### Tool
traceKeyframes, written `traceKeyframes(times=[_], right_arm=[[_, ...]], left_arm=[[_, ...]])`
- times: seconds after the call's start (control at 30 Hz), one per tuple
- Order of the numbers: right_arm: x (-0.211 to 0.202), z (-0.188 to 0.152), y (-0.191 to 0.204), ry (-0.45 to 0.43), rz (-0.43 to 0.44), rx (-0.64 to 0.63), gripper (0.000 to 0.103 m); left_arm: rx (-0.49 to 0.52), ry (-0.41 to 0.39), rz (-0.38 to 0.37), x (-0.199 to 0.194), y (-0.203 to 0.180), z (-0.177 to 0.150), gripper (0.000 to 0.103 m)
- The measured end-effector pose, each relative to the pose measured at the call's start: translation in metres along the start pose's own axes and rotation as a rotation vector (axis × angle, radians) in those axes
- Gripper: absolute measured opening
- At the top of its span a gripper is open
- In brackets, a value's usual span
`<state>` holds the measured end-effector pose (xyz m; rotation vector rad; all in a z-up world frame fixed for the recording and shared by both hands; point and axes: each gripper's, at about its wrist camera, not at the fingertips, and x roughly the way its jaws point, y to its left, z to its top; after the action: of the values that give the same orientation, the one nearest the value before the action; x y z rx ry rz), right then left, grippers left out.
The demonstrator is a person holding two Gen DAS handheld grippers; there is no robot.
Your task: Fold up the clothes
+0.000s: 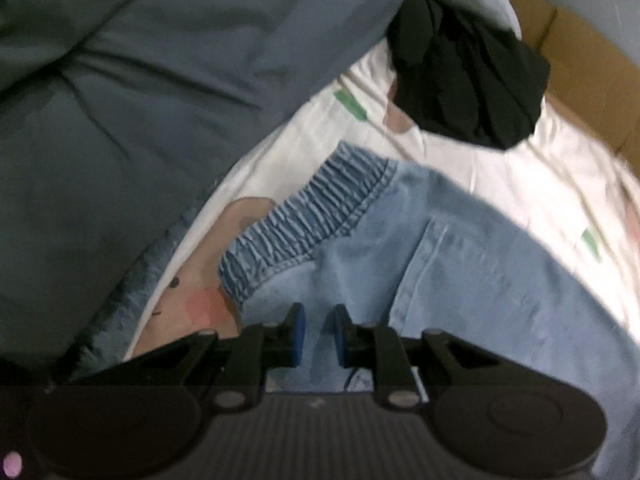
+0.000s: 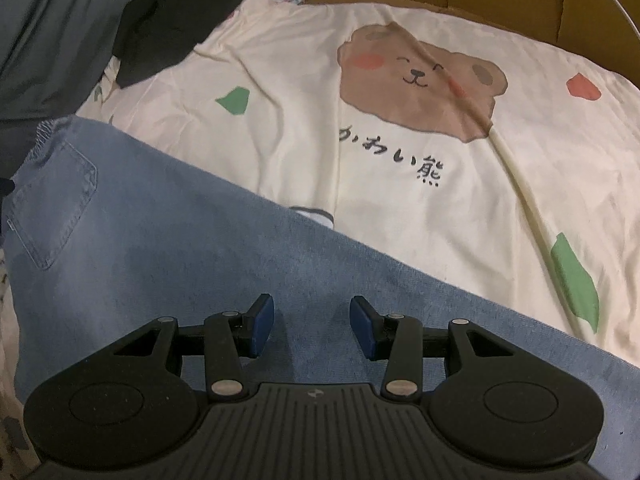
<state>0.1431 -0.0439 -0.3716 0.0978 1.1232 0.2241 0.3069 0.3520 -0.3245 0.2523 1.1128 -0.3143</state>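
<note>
Jeans [image 1: 460, 264] of pale blue denim lie spread across a cream bedsheet [image 1: 520, 168] printed with bears and green and red shapes. In the left wrist view, a grey-blue quilt [image 1: 140, 80] fills the far left, its folds running down to the sheet's edge. Next comes the elastic waistband [image 1: 308, 216], gathered and ribbed, then a stitched back pocket further right. A crumpled black garment [image 1: 468, 76] sits on the sheet beyond the waistband, with brown cardboard [image 1: 580, 40] behind it. The left gripper [image 1: 319, 334] hangs over the denim just below the waistband, its blue pads [image 1: 298, 332] drawn near each other with a narrow gap; denim shows in that gap, but whether the pads pinch it cannot be told.

In the right wrist view, the pocket sits far left and the trouser leg runs diagonally to the lower right. The right gripper [image 2: 312, 326] hovers over that leg, jaws standing well apart with nothing clamped. A printed bear face [image 2: 420, 80] lies on the sheet beyond.
</note>
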Motion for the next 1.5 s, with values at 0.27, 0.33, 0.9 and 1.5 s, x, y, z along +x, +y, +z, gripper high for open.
traceKeyframes(times=[0.27, 0.33, 0.9, 1.5], right_arm=[[0.008, -0.005, 0.000, 0.029, -0.025, 0.001, 0.051], [0.011, -0.006, -0.001, 0.038, -0.031, -0.005, 0.054], [0.001, 0.003, 0.007, -0.004, -0.014, -0.024, 0.059], [0.004, -0.008, 0.002, 0.032, -0.063, -0.031, 0.059]], left_arm=[[0.067, 0.018, 0.032, 0.045, 0.004, 0.000, 0.012], [0.073, 0.007, 0.027, 0.051, 0.004, -0.001, 0.011], [0.053, 0.046, -0.067, -0.007, -0.005, -0.021, 0.014], [0.107, 0.002, -0.044, 0.006, -0.024, -0.005, 0.007]])
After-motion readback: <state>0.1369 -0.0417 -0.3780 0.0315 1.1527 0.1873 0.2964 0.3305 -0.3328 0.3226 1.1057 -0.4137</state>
